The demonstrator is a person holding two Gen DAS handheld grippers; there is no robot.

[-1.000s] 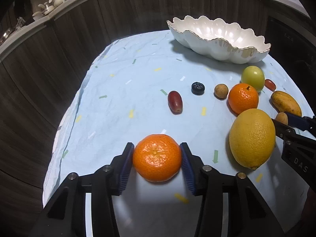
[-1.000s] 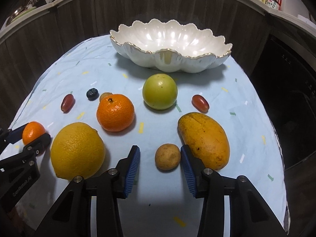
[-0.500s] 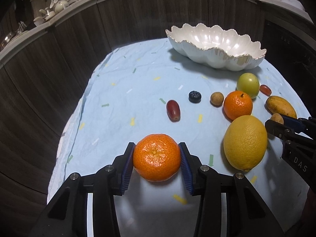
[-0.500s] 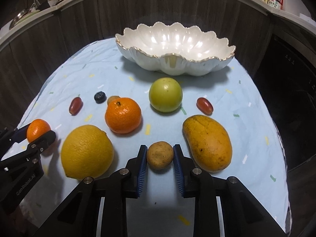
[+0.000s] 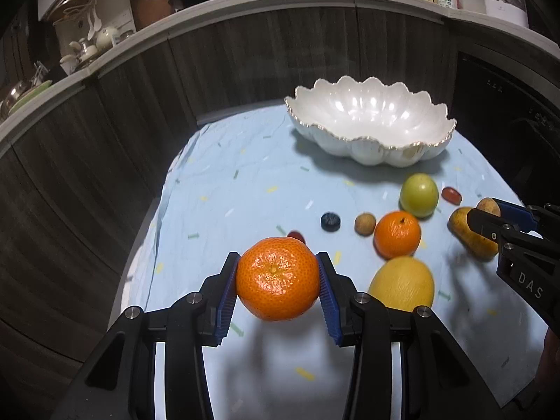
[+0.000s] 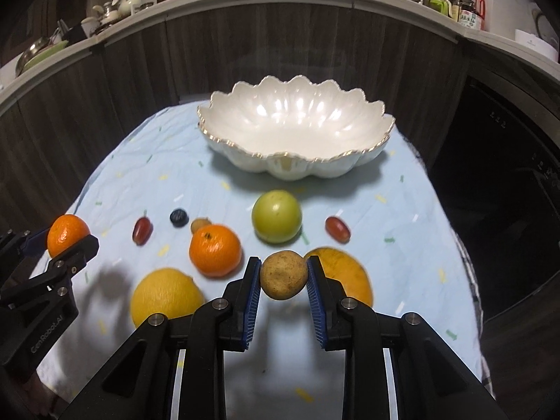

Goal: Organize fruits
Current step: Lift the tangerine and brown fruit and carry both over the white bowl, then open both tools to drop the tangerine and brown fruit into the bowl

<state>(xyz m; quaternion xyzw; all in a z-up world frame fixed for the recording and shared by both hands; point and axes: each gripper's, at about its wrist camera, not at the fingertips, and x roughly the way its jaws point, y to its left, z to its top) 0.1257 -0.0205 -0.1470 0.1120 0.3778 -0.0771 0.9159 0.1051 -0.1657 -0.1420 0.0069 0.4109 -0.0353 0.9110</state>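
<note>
A pale blue cloth (image 6: 402, 210) covers the table, and at its far end the white scalloped bowl (image 6: 297, 129) stands empty, with no fruit in it yet. Between you and the bowl lie a mango (image 6: 344, 273), a lemon (image 6: 164, 295), a green apple (image 6: 276, 215), an orange (image 6: 215, 250) and several smaller pieces.

Your left gripper (image 5: 278, 285) is clamped on a mandarin (image 5: 278, 280), blue pads pressed to both flanks, the fruit apparently clear of the cloth. Your right gripper (image 6: 283, 274) has just been closing and now pinches a small brown fruit (image 6: 283, 274) between its pads.

You appear to be in the carry step, both pieces picked up. The next move calls for bringing each one forward over the bowl's rim, low enough to release gently without bumping the gilt edge or each other.
</note>
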